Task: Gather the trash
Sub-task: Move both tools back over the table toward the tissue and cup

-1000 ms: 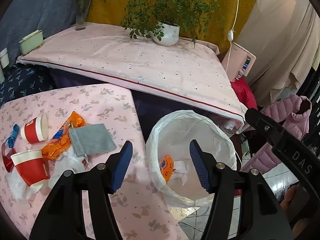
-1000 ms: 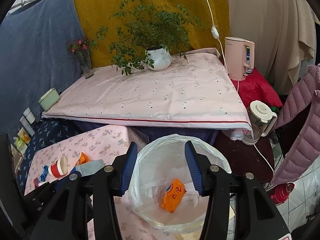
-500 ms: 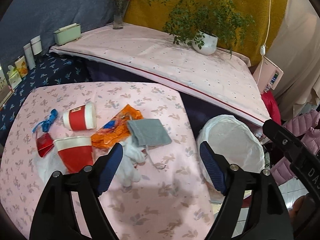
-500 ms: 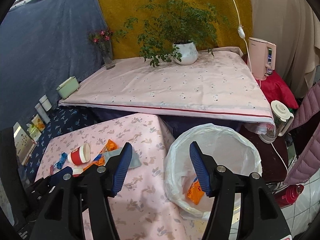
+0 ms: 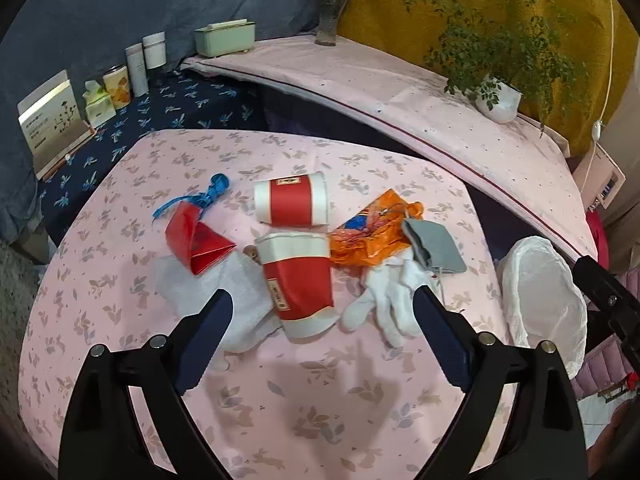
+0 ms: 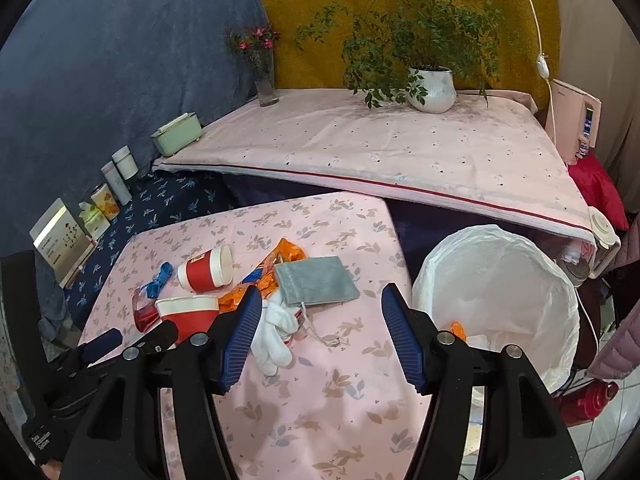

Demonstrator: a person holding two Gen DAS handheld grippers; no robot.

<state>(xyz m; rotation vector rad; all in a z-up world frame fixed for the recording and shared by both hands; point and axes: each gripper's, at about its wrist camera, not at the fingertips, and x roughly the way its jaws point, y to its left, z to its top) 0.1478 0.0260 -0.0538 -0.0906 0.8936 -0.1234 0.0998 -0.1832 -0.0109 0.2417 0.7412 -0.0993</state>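
Both tongs hung over the pink table [image 5: 328, 408], and neither held anything. On the left tongs [image 5: 323, 322] the jaws were spreading wider, with nothing caught between them. A red and white paper cup [image 5: 298, 280] lay on its side right in front of them, in line with the gap. A second paper cup [image 5: 292, 199] lay just past it. A folded red paper [image 5: 196, 242] and a blue twisty bit [image 5: 204, 197] sat off to the left. An orange wrapper [image 5: 370, 236], a white glove [image 5: 386, 300] and a gray pouch [image 5: 436, 244] sat off to the right. The right tongs [image 6: 318, 336] stood partly apart, and nothing was between their jaws. Here the glove lay by the left jaw, with the pouch just beyond the gap. The white trash bag [image 6: 500, 280] stood open past the table edge, to the right of the tongs, with another orange scrap [image 6: 458, 330] inside.
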